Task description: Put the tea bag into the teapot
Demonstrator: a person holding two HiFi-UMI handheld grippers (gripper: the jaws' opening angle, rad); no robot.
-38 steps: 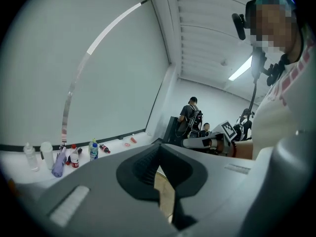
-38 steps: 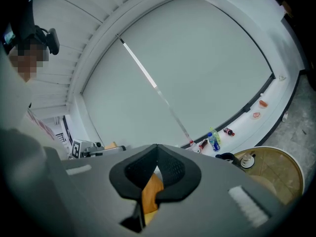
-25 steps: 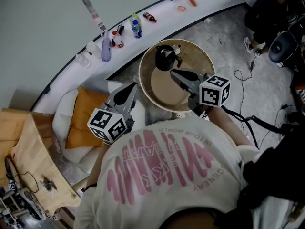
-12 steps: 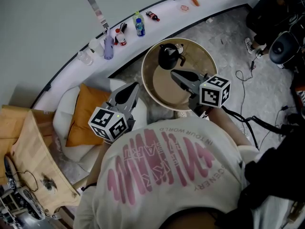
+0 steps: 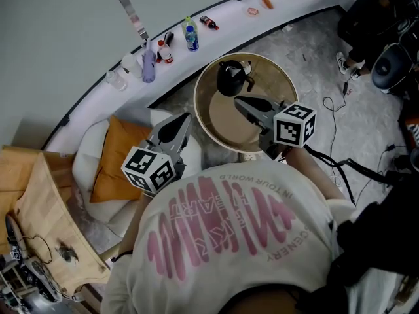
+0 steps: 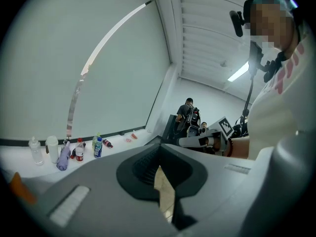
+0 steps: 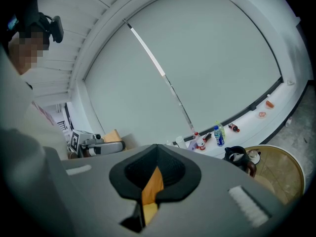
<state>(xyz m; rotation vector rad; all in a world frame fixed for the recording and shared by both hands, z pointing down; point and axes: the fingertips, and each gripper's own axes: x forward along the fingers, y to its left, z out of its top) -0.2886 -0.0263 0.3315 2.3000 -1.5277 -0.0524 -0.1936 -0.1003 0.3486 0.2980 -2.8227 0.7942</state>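
Observation:
A black teapot (image 5: 230, 78) stands at the far side of a round tan table (image 5: 275, 84), with a small white object (image 5: 245, 66) beside it. I cannot make out a tea bag. My right gripper (image 5: 237, 100) hovers over the table's middle, pointing at the teapot, shut and empty. My left gripper (image 5: 183, 118) is off the table's left edge, above a white seat, also shut and empty. The right gripper view shows the teapot (image 7: 237, 157) low on the right, and the left gripper view shows the right gripper (image 6: 207, 140) ahead.
A white curved ledge (image 5: 222, 31) behind the table carries several bottles (image 5: 190, 36) and small items. An orange cushion (image 5: 116, 156) lies on the white seat at the left. Cables (image 5: 340, 110) trail on the grey floor at the right, near black equipment (image 5: 393, 64).

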